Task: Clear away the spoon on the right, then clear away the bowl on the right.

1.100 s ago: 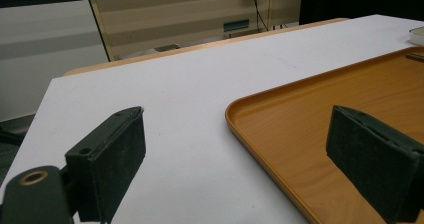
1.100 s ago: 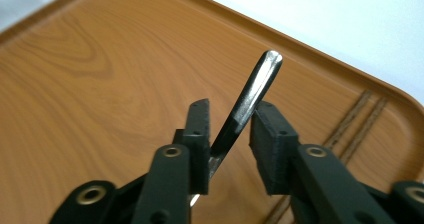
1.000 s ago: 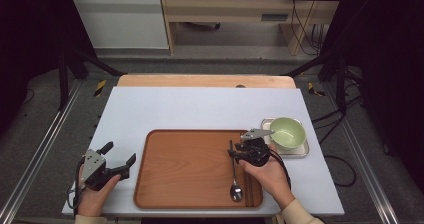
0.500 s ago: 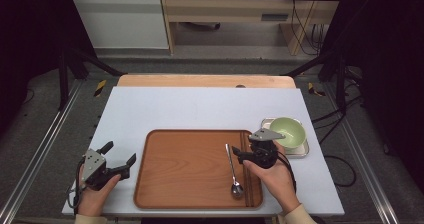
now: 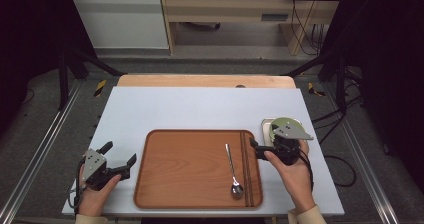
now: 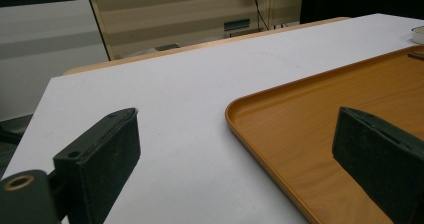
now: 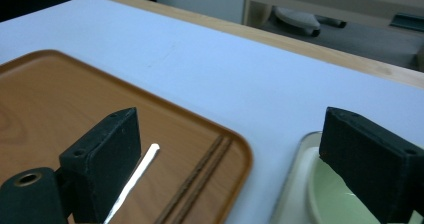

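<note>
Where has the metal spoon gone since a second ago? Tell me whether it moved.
Yes. The metal spoon shifted slightly left on the brown wooden tray, away from the dark chopsticks.

A lab recording bay is showing here — black frame posts [image 5: 62,69] flanking the white table [image 5: 200,109], floor rails [image 5: 35,159] running at lower left, cables [image 5: 300,19] hanging upper right.

A tray [image 5: 190,169] sits on the counter [image 5: 200,109]; a spoon [image 5: 232,171] and chopsticks [image 5: 244,159] lie on its right side; a bowl [image 5: 274,125] stands right of it.
</note>
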### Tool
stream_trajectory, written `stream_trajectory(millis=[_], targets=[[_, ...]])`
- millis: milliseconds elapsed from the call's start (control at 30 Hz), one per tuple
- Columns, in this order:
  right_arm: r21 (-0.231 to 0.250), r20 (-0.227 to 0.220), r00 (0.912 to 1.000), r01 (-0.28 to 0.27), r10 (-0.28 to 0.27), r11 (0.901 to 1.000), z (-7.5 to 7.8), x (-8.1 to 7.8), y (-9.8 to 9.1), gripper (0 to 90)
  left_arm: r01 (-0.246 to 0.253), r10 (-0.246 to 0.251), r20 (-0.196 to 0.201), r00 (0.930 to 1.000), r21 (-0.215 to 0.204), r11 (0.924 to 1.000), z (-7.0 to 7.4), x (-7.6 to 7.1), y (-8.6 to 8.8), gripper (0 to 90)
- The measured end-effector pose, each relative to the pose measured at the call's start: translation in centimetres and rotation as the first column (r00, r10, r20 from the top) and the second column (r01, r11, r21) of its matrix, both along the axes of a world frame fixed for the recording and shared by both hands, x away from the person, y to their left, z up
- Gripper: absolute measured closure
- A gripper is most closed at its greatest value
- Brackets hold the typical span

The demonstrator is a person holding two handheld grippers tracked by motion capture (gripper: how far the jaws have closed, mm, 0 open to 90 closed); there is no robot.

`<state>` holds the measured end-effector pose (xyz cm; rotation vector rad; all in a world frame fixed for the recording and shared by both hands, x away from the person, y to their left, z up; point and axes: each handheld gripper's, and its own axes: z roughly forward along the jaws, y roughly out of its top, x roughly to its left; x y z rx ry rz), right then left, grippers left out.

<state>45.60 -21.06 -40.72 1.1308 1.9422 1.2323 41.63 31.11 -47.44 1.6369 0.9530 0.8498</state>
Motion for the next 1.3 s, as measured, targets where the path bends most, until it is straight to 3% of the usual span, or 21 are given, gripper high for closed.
stream_trajectory(millis=[367, 733, 1000, 1067, 1167, 1300], targets=[[0.031, 0.007, 0.9915, 0.13, -0.13, 0.991, 0.8, 0.1, -3.9, 13.0, -0.008, 0.008, 0.006, 0.9999, -0.006, 1.0, 0.0, 0.0, 0.1, 4.4], [0.024, -0.004, 0.9717, 0.236, -0.236, 0.9715, 1.1, 0.5, -7.2, 12.9, -0.008, 0.008, 0.006, 0.9999, -0.001, 1.0, 0.0, -0.1, 0.1, 4.3], [0.039, -0.075, 0.9451, 0.321, -0.318, 0.9461, 0.7, 1.5, -10.3, 20.3, -0.007, 0.007, 0.003, 1.0, 0.004, 1.0, -0.1, 0.0, 0.0, 4.3], [0.025, -0.102, 0.9365, 0.34, -0.336, 0.9402, 0.6, 1.7, -10.8, 22.9, -0.008, 0.008, 0.002, 1.0, 0.004, 1.0, -0.1, -0.1, -0.1, 4.3], [0.02, -0.153, 0.9243, 0.357, -0.35, 0.934, 0.5, 2.1, -11.5, 29.6, -0.009, 0.009, 0.002, 1.0, 0.006, 0.9999, -0.1, -0.1, -0.1, 4.3], [0.012, -0.203, 0.9168, 0.353, -0.344, 0.9354, 0.3, 2.5, -12.1, 36.7, -0.009, 0.009, 0.0, 1.0, 0.006, 0.9999, -0.1, -0.1, -0.1, 4.3]])
